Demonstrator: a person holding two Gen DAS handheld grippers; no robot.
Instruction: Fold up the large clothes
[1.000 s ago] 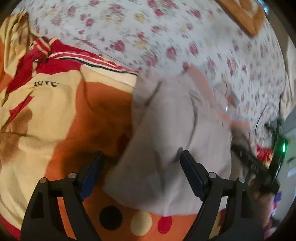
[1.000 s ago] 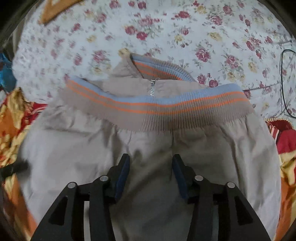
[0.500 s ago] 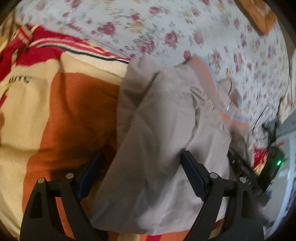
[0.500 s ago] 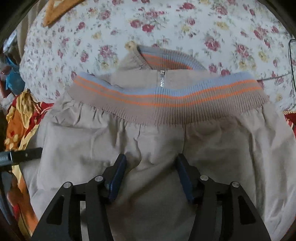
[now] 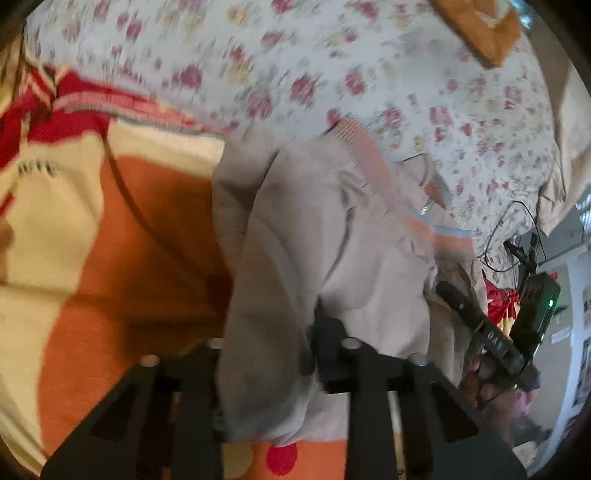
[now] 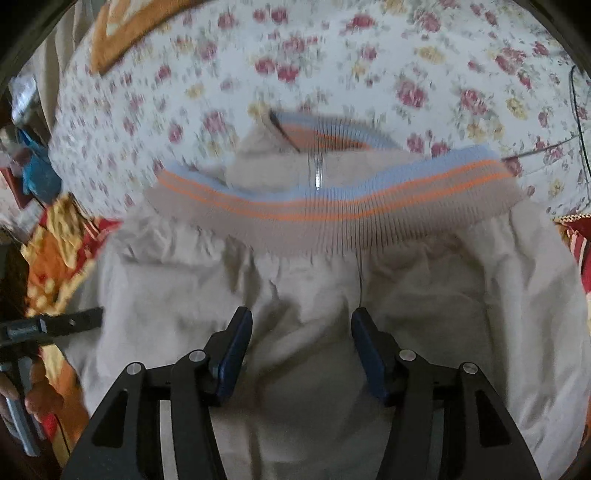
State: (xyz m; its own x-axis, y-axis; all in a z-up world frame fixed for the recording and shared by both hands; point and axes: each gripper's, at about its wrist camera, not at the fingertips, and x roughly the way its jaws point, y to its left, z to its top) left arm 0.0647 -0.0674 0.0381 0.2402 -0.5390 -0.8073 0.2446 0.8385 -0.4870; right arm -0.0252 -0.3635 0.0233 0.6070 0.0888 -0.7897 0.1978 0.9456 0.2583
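A beige jacket (image 6: 295, 280) with a ribbed hem striped blue and orange (image 6: 332, 210) and a zip lies folded on the bed. In the left wrist view the jacket (image 5: 314, 240) hangs bunched between my fingers. My left gripper (image 5: 266, 354) is closed on its left edge, and the cloth covers the fingertips. My right gripper (image 6: 301, 332) is open and rests over the jacket's middle, below the hem. The right gripper (image 5: 480, 332) also shows at the right of the left wrist view.
A white bedsheet with red flowers (image 6: 332, 66) covers the bed. An orange, cream and red blanket (image 5: 92, 240) lies left of the jacket. An orange cushion (image 5: 480, 29) sits at the far edge. A black cable (image 5: 509, 236) runs at the right.
My left gripper's fingers have closed in on the jacket's edge, which now fills the gap between them. The right gripper stays open over the jacket, with the hem a little closer.
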